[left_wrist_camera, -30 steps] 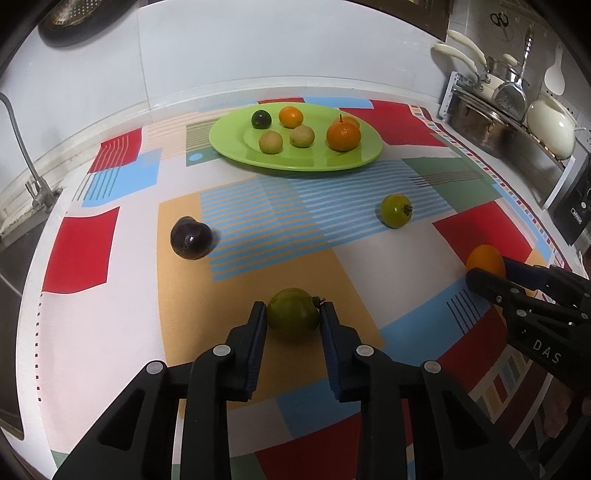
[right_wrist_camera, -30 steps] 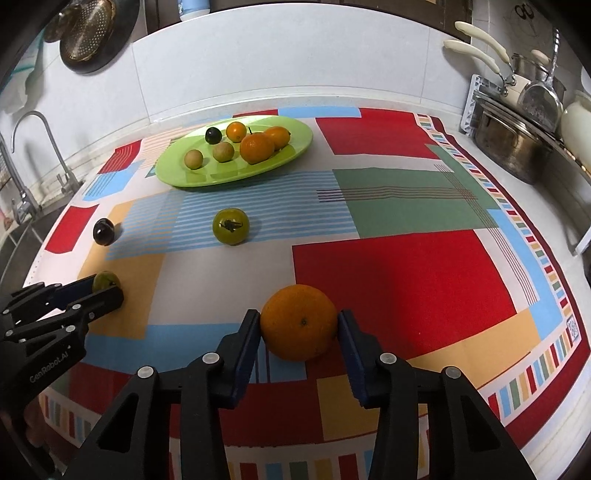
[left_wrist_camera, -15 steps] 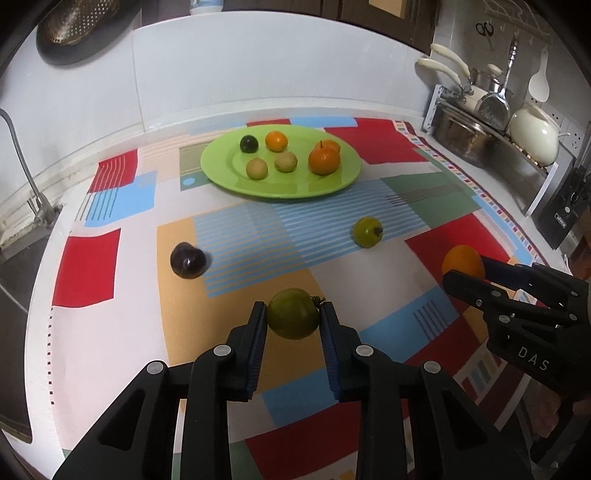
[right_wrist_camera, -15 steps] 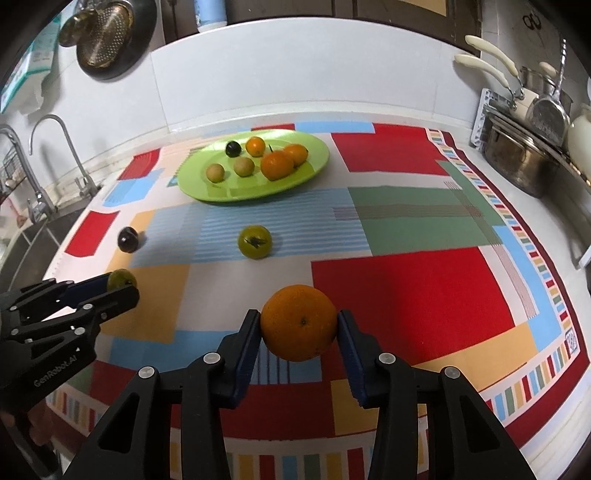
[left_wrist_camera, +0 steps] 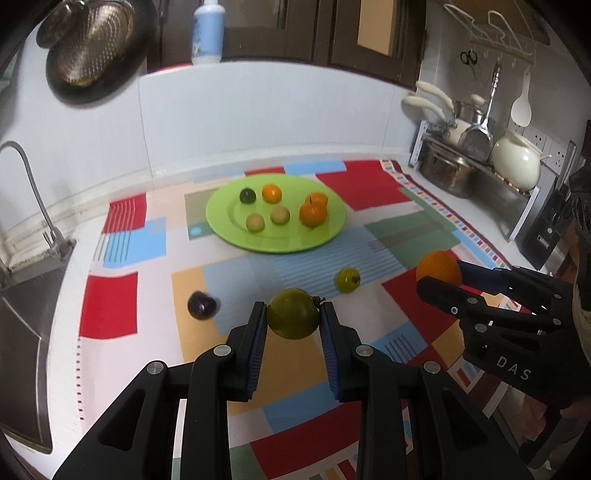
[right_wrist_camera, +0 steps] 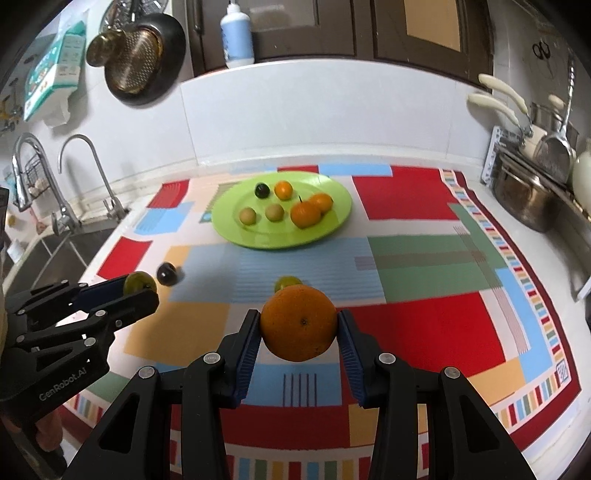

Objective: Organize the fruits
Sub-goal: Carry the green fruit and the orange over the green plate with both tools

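My left gripper is shut on a green fruit and holds it above the patterned cloth. My right gripper is shut on an orange, also lifted; it shows in the left wrist view at the right. A green plate at the back holds several small fruits, with two oranges. A second green fruit and a dark plum lie on the cloth in front of the plate. The left gripper with its green fruit shows at the left of the right wrist view.
A sink with faucets lies at the left counter edge. A rack with pots and a white kettle stands at the right. A colander hangs on the wall and a bottle stands on the ledge above.
Both grippers have risen and pulled back from the cloth with their fruits held; the plate and loose fruits look farther away.
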The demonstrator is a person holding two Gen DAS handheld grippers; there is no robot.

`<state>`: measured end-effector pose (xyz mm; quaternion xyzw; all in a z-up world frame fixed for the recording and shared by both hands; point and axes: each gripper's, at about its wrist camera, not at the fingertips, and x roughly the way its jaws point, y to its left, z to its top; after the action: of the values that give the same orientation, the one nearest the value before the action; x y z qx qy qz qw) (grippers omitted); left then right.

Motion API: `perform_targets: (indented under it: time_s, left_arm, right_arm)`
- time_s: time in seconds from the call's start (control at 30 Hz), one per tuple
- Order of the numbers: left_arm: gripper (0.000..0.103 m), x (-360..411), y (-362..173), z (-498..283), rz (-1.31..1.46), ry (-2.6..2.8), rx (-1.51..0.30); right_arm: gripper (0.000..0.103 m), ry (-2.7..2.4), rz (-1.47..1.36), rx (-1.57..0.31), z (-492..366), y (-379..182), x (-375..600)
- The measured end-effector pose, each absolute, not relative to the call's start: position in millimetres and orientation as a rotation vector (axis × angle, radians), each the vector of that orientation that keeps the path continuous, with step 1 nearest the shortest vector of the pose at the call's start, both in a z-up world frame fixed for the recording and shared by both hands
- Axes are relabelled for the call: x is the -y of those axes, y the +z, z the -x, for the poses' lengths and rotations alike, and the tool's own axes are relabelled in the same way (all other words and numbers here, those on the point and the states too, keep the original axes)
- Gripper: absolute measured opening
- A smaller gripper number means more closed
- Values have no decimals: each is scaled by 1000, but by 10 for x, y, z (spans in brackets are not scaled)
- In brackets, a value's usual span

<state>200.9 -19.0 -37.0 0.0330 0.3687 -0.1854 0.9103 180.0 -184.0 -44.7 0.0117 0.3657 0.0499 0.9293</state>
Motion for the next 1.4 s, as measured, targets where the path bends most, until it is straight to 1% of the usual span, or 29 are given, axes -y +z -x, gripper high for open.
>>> perform_targets:
  time_s: [0.43,0.77,1.1,1.4]
  left_arm:
    - [29,172,-14,-2010,-85,-378,-651]
    - [29,213,192,-2099,-101,-383,-585]
    - [29,245,353,-2341,-106,-389,-541]
    - [29,285,402,-2647,-105,-390,-540]
  right_arm:
    - [43,134,-2,-652,-1812,-81,1766]
    - [43,149,5,-603,-1896,89,1737]
    - [43,156,6,-561,-2148,250,1737]
    - [43,154,18,-545,-2451,333,1733]
